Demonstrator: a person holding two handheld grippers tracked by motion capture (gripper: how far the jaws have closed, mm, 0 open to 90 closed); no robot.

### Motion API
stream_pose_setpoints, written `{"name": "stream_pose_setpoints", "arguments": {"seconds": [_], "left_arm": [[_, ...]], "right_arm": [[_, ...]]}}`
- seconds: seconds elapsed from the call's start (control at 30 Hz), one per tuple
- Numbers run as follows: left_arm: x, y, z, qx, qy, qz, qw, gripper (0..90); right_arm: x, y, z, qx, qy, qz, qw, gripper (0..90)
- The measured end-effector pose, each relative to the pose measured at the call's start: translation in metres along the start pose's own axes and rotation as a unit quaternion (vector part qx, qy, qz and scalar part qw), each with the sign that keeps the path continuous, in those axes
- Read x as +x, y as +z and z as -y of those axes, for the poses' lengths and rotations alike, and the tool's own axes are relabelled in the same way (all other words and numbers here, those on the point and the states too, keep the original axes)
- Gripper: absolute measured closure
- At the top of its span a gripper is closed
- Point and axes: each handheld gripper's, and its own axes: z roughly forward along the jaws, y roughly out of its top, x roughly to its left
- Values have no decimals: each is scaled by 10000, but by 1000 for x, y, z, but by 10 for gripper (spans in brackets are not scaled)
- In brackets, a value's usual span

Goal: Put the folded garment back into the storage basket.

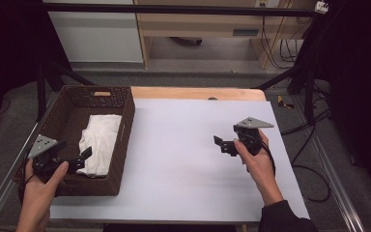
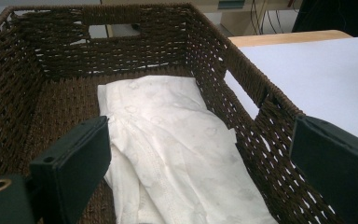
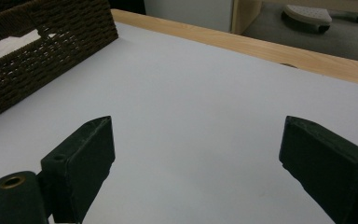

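A brown wicker basket (image 1: 127, 126) stands at the table's left side, and a folded white cloth (image 1: 101, 137) lies inside it along its right wall. My left gripper (image 1: 83, 158) hangs open over the near end of the basket, just above the cloth. In the left gripper view the cloth (image 2: 177, 149) lies between and beyond the wide-apart jaws of the left gripper (image 2: 200, 163), and the basket wall (image 2: 256, 88) runs along the right. My right gripper (image 1: 223, 145) is held open above the bare white sheet at right; the right gripper (image 3: 196, 163) has nothing between its jaws.
A white sheet (image 1: 183, 164) covers most of the table, with a wooden edge (image 1: 198, 93) showing at the back. The basket's corner (image 3: 42, 51) appears far left in the right gripper view. Cables (image 1: 314, 169) and black stand legs (image 1: 299, 77) lie off the table's right.
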Motion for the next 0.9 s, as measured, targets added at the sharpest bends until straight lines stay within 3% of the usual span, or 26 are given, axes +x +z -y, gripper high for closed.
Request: {"name": "stream_pose_setpoints", "arguments": {"seconds": [0.47,0.9], "left_arm": [[0,0,0,20,35,-22,10000,52],[0,0,1,26,31,-38,10000,53]], "right_arm": [[-29,-25,42,-259,227,530,9980,87],[-45,-50,79,-374,481,683,9958,78]]}}
